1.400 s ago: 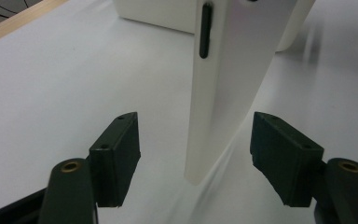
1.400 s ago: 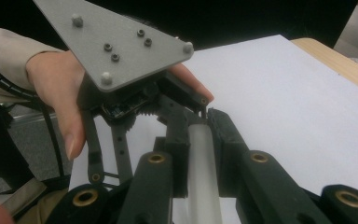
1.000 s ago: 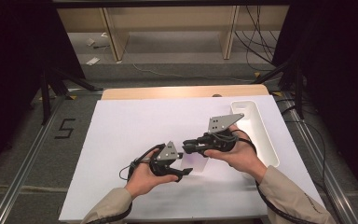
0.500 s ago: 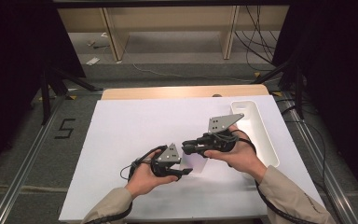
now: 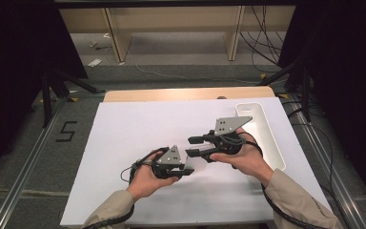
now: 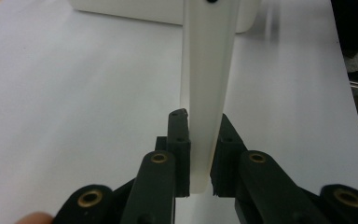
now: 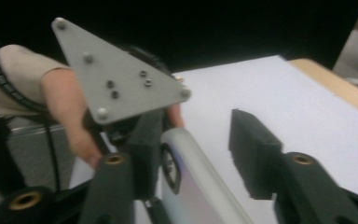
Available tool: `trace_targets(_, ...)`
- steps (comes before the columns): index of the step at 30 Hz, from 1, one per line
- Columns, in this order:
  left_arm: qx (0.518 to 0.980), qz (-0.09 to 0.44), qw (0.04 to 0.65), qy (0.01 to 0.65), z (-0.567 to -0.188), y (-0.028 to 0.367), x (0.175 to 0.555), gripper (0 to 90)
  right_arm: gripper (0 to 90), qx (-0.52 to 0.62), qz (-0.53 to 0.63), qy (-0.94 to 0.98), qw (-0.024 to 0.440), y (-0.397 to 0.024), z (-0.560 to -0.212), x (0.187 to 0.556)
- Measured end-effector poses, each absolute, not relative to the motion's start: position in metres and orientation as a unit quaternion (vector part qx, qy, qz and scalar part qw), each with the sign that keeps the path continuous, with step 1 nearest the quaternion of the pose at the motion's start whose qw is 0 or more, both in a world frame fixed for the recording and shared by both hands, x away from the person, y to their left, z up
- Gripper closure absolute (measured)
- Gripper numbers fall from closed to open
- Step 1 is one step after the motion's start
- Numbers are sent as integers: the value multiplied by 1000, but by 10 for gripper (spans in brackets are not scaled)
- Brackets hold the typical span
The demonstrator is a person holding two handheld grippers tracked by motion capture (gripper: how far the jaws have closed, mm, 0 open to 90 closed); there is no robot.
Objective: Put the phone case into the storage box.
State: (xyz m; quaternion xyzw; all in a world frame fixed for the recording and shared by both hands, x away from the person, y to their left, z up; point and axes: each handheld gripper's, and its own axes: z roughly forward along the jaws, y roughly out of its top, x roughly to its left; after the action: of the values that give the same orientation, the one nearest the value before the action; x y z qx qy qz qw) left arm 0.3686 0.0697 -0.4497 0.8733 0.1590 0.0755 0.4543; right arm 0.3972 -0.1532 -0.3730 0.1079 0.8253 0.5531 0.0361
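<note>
White tabletop under a fixed overhead camera, with a wooden edge at the far side, dark curtains left and right, and bare floor beyond. Along the right edge, a long white tray, apparently with nothing in it (interior only partly readable from above).

Near the middle of the sheet, left gripper and right gripper nose to nose, tips almost meeting. Between them, a white strip, flat and narrow, held up off the table rather than lying on it.

Left gripper: jaws just closing, now clamped on the near end of the strip, pads on both flat faces. Gripped across the thin dimension, probably for the firmest hold and to stop the piece from twisting.

Right gripper: jaws just opening, now released. Strip between them, close against one pad, well clear of the other. No pinch from that side.

Judging by the layout, a handover from right to left, caught at the point of transfer. Both hands kept close and steady so one grip holds while the other lets go. Strip pointing roughly toward the tray, perhaps its destination.
</note>
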Motion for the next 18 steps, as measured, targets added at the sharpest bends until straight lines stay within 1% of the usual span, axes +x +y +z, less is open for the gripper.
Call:
trace_targets(1, 874, 76, 453, 162, -449, 70, 369, 804, 462, 112, 556, 823, 44, -154, -373, 397)
trace_targets(2, 873, 77, 453, 165, -448, 70, 368, 805, 381, 119, 556, 821, 54, -154, -374, 398)
trace_targets(3, 871, 78, 454, 169, -448, 70, 368, 805, 381, 119, 556, 821, 54, -154, -374, 398)
trace_targets(4, 871, 79, 453, 175, -447, 70, 368, 805, 350, 125, 558, 819, 58, -154, -375, 398)
trace_targets(5, 869, 81, 453, 180, -447, 70, 368, 804, 272, 140, 565, 811, 66, -157, -376, 400)
trace_targets(6, 869, 85, 451, 185, -446, 71, 368, 804, 272, 140, 565, 811, 66, -157, -376, 400)
trace_targets(7, 868, 89, 450, 189, -445, 71, 368, 804, 242, 152, 570, 804, 71, -160, -376, 401)
trace_targets(8, 867, 91, 449, 195, -445, 71, 369, 804, 232, 159, 572, 801, 75, -161, -376, 402)
trace_targets(13, 859, 109, 445, 226, -443, 72, 369, 804, 205, 187, 579, 789, 86, -167, -379, 404)
trace_targets(15, 858, 116, 440, 236, -442, 73, 370, 804, 175, 205, 584, 779, 95, -170, -380, 405)
trace_targets(18, 854, 122, 439, 251, -441, 73, 370, 804, 172, 213, 587, 774, 100, -171, -381, 405)
